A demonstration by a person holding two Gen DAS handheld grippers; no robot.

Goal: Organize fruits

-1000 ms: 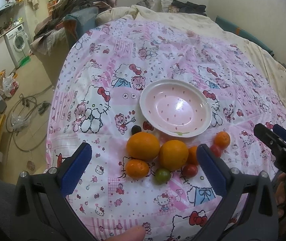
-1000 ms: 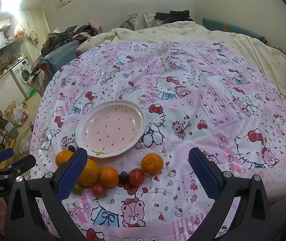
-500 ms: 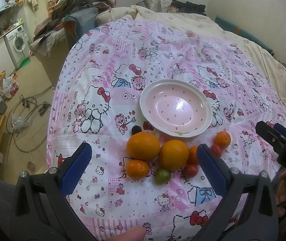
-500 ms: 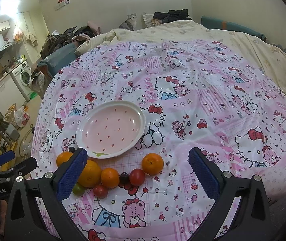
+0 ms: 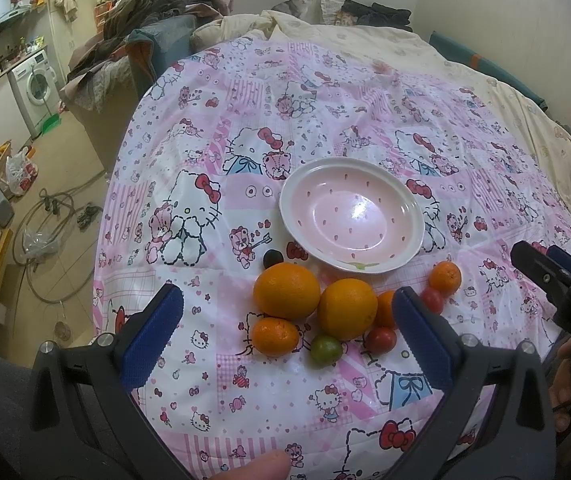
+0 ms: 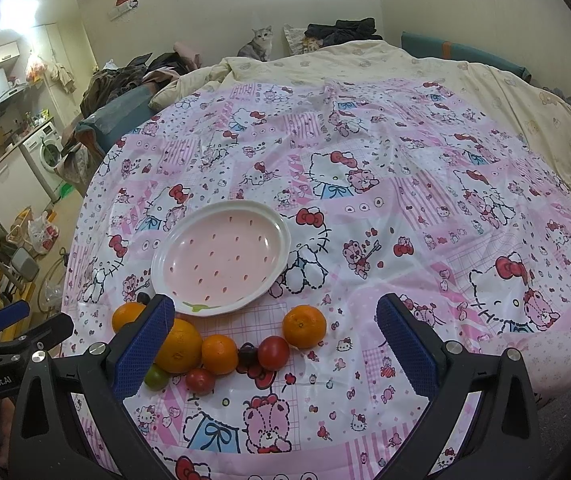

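We find the fruit cluster [image 5: 325, 312] packed tight along the near rim of the plate [image 5: 413, 216], pieces touching, leaving little passage between them. One mandarin [image 6: 304, 326] sits apart with room around it. The bed cover [image 6: 425, 208] beyond and right of the plate lies open.

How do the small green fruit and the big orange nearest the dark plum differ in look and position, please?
The green fruit is much smaller than the big orange, and green rather than orange. The green fruit lies at the near edge of the cluster; the big orange sits farther back, close to the pink plate. Both are round and rest on the cloth, outside the plate.
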